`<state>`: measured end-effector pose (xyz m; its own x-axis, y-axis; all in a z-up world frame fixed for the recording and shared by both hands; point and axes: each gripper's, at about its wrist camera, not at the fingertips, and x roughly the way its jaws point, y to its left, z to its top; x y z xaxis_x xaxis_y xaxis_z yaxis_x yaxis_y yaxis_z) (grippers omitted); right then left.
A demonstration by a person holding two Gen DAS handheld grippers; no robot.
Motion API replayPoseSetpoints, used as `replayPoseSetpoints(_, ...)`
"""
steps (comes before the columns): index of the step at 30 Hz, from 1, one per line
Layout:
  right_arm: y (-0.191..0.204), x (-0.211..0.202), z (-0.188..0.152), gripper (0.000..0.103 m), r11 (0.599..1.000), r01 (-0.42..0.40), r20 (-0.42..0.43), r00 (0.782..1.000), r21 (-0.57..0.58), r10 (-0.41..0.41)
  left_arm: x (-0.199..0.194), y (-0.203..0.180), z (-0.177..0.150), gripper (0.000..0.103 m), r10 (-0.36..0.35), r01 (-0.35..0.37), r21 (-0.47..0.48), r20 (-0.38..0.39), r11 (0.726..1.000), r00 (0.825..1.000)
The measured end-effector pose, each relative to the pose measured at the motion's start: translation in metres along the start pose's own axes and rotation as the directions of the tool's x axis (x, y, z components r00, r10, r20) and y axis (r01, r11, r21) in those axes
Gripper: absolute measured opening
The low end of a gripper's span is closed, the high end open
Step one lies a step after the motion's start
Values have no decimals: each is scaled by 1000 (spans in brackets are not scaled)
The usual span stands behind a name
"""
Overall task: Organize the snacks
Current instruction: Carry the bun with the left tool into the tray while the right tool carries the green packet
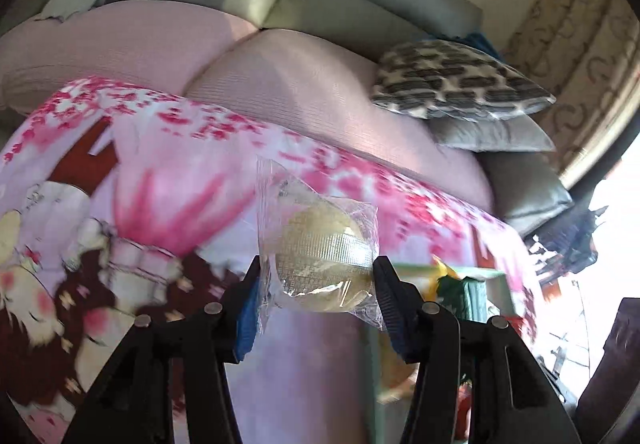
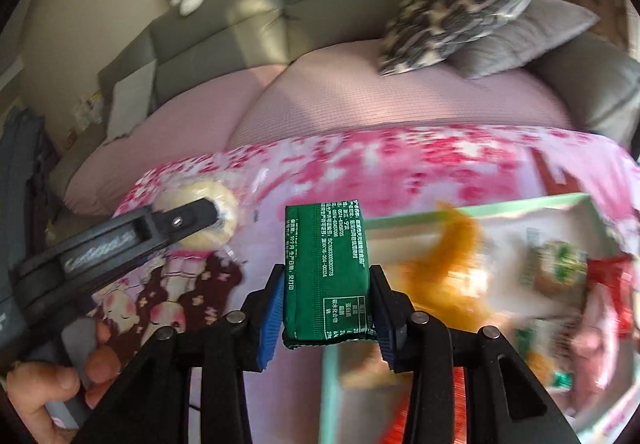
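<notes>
Left gripper [image 1: 316, 276] clenched on round wrapped cake [image 1: 320, 264], lifted clear left of mint tray [image 2: 460, 209] | right gripper [image 2: 326, 280] pinching green packet [image 2: 324, 272] upright by its sides, at tray's near-left corner | both raised over pink cloth [image 2: 400, 163], likely for sorting

Motion blur is smearing the snack packets [image 2: 556, 268] inside the mint-green rectangular tray [image 2: 472, 209] at the right, whose near right corner the picture's edge is cutting off.
</notes>
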<state>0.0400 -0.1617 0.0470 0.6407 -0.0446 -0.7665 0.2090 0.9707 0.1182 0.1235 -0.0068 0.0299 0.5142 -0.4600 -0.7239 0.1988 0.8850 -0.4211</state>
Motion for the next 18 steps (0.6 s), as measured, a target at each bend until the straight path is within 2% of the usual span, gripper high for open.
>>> replayPoseSetpoints(3, -34, -20, -11, 42, 994, 95, -3, 995, 44, -95, 1, -31, -20, 55, -45, 47, 39, -34, 998, 998)
replayPoseSetpoints(6, -64, -28, -22, 42, 987, 133, -31, 991, 94, -130, 6, -56, -37, 55, -57, 63, 76, -77, 995, 995)
replayPoseSetpoints(12, -97, -28, -34, 42, 978, 152, -77, 987, 144, -142, 14, -90, -58, 55, -67, 83, 121, -134, 989, 989)
replayPoseSetpoints(16, -103, -28, -36, 43, 979, 140, -83, 988, 151, -128, 21, -97, -66, 57, -74, 95, 115, -179, 989, 981)
replayPoseSetpoints(18, -102, -30, -39, 45, 978, 149, -84, 987, 145, -138, 20, -95, -68, 63, -87, 105, 91, -189, 990, 978)
